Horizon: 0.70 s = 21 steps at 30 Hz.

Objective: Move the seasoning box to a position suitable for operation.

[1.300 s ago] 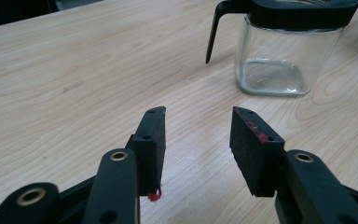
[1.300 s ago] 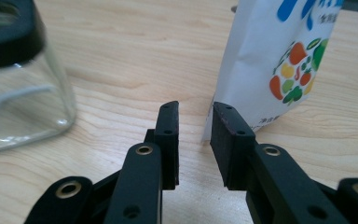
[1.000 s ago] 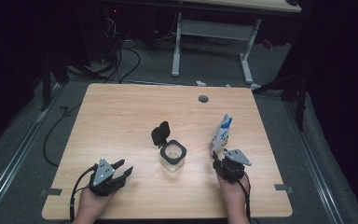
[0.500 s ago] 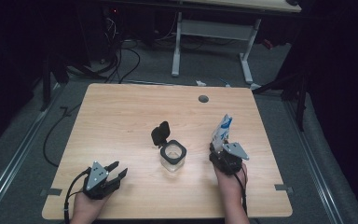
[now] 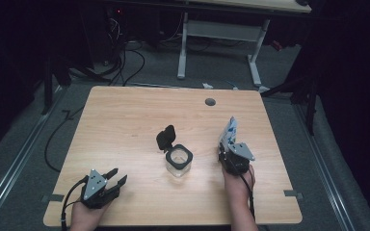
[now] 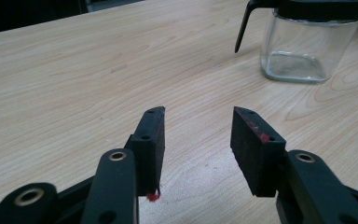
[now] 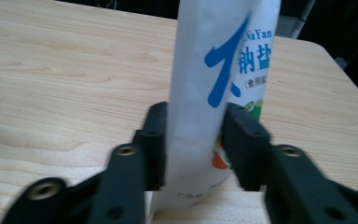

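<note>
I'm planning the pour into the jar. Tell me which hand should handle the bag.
Right. The right gripper has just been closing, its pads pressing the upright white bag, beside the open glass jar. The left gripper sits open and empty near the table's corner.

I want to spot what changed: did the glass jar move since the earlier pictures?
No. The glass jar sits at the same spot below the table's round hole, its black lid flipped open as before.
</note>
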{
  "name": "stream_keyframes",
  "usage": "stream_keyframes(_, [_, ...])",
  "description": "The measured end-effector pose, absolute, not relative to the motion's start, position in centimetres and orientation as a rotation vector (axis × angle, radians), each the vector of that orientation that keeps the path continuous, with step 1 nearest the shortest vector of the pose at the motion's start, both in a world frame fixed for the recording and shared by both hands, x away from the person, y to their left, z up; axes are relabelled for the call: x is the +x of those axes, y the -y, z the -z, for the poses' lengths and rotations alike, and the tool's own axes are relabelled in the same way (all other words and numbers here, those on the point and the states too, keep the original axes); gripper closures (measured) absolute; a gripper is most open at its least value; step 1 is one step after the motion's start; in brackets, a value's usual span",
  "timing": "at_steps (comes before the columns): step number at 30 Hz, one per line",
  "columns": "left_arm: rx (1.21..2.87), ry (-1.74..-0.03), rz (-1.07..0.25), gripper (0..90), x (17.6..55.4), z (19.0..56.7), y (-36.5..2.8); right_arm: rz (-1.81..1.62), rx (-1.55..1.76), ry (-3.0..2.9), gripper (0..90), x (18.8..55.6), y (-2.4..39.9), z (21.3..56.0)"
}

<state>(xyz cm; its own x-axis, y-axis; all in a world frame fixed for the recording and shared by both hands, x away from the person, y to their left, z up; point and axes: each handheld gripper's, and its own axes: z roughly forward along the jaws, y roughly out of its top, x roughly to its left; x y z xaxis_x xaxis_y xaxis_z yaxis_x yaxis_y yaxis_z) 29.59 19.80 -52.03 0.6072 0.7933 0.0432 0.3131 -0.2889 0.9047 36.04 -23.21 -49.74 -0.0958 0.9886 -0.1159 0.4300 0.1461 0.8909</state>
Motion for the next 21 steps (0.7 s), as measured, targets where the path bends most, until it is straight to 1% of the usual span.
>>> stream_keyframes(3, [1.862, -0.887, -0.62, 55.2, 29.6, 52.0, -19.8, -0.904, 1.388, -1.655, 73.2, 35.9, 23.3, 49.8])
stream_keyframes(8, [1.863, -0.881, -0.619, 55.0, 29.6, 52.0, -19.7, -0.922, 1.374, -1.672, 80.5, 35.8, 23.5, 49.8])
stream_keyframes(16, [1.862, -0.861, -0.609, 54.9, 29.8, 51.8, -19.3, -0.966, 1.337, -1.711, 82.2, 35.1, 23.2, 49.9])
stream_keyframes(21, [1.867, -0.838, -0.591, 54.9, 30.3, 51.7, -18.6, -1.02, 1.314, -1.747, 82.3, 34.0, 22.9, 49.9])
